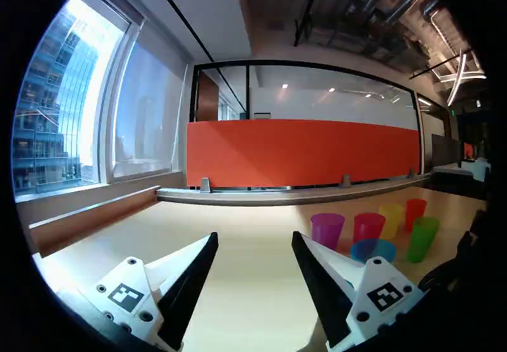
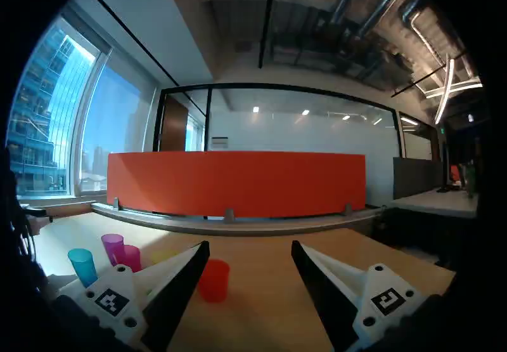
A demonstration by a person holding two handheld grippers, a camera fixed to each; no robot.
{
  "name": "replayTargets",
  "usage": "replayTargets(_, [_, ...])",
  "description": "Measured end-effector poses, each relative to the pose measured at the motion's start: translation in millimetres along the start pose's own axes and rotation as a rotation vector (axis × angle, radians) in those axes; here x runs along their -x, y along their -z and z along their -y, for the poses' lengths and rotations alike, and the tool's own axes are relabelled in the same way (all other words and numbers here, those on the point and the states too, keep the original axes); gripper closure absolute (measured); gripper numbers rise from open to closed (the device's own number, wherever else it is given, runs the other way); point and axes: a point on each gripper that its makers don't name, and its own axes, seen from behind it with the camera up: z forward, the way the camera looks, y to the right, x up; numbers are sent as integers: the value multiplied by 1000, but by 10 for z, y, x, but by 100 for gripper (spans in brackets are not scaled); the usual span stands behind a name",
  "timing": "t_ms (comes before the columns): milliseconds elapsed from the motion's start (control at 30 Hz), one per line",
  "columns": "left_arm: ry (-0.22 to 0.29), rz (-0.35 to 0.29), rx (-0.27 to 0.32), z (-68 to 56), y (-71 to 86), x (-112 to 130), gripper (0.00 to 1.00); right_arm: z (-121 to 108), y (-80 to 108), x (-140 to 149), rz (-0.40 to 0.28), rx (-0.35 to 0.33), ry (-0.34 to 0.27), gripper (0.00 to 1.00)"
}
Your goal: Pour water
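Where the tall window (image 1: 57,111) meets the room, a pale wooden desk (image 1: 190,225) stretches away to a long orange partition (image 1: 304,152) standing upright along its far edge, with a glass wall behind it.

In the left gripper view, the left hand-held gripper (image 1: 253,238) hangs over bare desk with its two fingers spread wide and nothing between them. To its right, well beyond the fingertips, six plastic cups stand upright in a loose cluster on the desk. The purple cup (image 1: 327,228) is the leftmost, the pink cup (image 1: 369,225) is just beside it, and the yellow cup (image 1: 391,219) and red cup (image 1: 415,212) sit farther back. The green cup (image 1: 423,238) stands at the right side of the cluster. The blue cup (image 1: 374,249) is nearest the camera, partly hidden by the gripper's right finger.

In the right gripper view, the right hand-held gripper (image 2: 250,245) is likewise spread apart and empty, pointed toward the partition. A red cup (image 2: 213,280) stands on the desk ahead of it, seen in the gap close to its left finger, which covers the cup's left edge. Farther left, a blue cup (image 2: 82,266), a purple cup (image 2: 114,247) and a pink cup (image 2: 131,257) stand near one another, apart from the red one.
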Motion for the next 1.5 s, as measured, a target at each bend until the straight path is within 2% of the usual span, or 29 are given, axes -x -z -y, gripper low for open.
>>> replayTargets(400, [0, 0, 0, -1, 3, 3, 14, -23, -31, 211, 4, -11, -10, 0])
replayTargets(800, [0, 0, 0, 5, 2, -5, 14, -126, -40, 434, 42, -2, -15, 0])
replayTargets(1500, [0, 0, 0, 3, -5, -3, 14, -148, -43, 559, 73, 4, -16, 0])
